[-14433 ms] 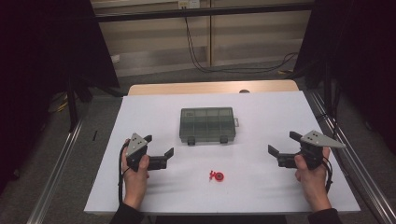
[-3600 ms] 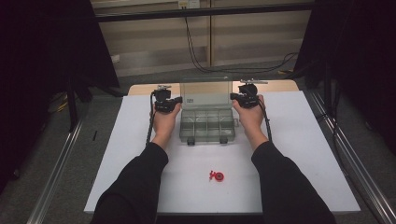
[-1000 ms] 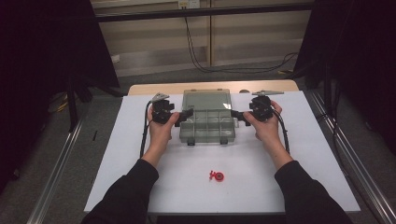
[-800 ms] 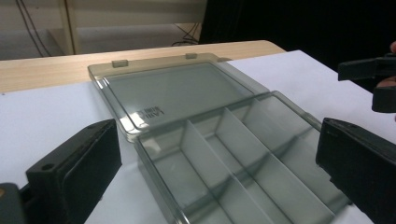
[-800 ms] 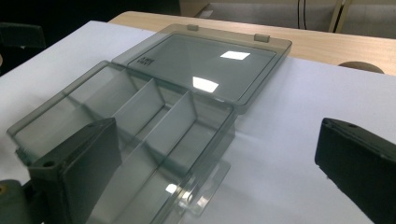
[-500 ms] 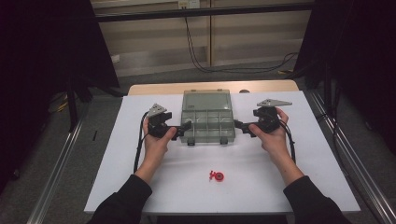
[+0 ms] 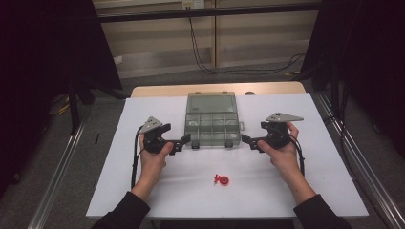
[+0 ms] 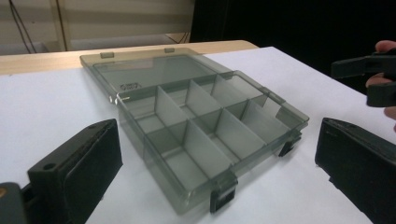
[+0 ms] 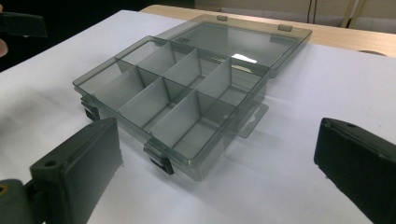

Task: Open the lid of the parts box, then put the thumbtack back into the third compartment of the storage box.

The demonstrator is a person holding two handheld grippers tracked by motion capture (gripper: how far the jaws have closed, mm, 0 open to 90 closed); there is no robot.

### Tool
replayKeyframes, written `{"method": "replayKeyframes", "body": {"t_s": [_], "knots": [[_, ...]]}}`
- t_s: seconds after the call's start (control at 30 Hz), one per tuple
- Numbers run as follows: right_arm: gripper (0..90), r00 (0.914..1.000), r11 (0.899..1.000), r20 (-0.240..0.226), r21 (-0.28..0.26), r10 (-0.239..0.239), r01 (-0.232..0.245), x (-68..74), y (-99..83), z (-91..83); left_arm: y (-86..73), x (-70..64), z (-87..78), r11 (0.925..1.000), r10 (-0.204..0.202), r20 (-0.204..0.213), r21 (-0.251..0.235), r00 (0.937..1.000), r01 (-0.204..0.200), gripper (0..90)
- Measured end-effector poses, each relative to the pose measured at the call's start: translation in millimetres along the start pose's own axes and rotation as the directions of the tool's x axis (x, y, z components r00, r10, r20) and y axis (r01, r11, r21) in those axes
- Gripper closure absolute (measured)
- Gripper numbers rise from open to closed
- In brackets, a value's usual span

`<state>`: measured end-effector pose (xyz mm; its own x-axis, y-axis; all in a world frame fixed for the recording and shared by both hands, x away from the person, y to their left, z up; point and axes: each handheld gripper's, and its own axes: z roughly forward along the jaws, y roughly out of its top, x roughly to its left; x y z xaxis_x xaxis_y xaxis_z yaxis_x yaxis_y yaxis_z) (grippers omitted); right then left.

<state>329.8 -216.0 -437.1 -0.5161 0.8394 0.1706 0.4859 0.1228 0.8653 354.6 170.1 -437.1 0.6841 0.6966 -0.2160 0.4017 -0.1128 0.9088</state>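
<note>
White table top [image 7: 334, 157] over a wooden table edge [image 7: 157, 90], grey floor [image 7: 57, 157] either side, metal rails [image 7: 57, 191] running along it, black curtains [image 7: 43, 47] left and right, pale panelled wall [image 7: 153, 33] behind with cables [image 7: 210, 62] hanging down

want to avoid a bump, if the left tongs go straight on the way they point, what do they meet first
Most likely the near left corner of the open organizer box, by its front latch. The left tongs are open and aimed at it, and bare white table lies between. Depth is hard to judge.

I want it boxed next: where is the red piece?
High view: the red piece lies on the table, nearer the person than the open box, apart from it.
</note>
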Motion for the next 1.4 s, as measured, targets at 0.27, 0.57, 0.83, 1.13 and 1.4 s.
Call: {"method": "replayKeyframes", "body": {"t_s": [0.27, 0.57, 0.83, 1.13, 1.4], "knots": [[0.2, 0.9998, 1.0, -0.015, -0.003, -0.01, 0.01, 10.2, -7.7, -14.2, -16.8, -3.7, -17.0, 1.0, -0.004, -0.012, 0.003, 0.9999, 0.005, 0.0], [0.2, 0.9979, 0.999, -0.057, 0.027, -0.031, 0.033, 23.6, -17.0, -21.6, -33.3, -7.7, -35.4, 1.0, 0.002, -0.019, -0.005, 0.9998, -0.002, 0.0], [0.6, 0.9973, 0.998, -0.067, 0.058, -0.031, 0.034, 29.1, -22.3, -21.7, -44.2, -4.1, -50.1, 0.9994, -0.026, -0.021, -0.021, 0.9994, 0.026, 0.0], [1.0, 0.9939, 0.996, -0.101, 0.077, -0.044, 0.052, 37.8, -21.0, -22.5, -53.3, 1.0, -66.7, 0.9995, -0.021, -0.047, -0.025, 0.9987, 0.019, 0.0], [1.9, 0.9891, 0.993, -0.139, 0.097, -0.05, 0.064, 46.9, -19.7, -18.9, -57.8, -0.1, -75.2, 0.9994, -0.014, -0.053, -0.033, 0.9985, 0.012, 0.0]]}}
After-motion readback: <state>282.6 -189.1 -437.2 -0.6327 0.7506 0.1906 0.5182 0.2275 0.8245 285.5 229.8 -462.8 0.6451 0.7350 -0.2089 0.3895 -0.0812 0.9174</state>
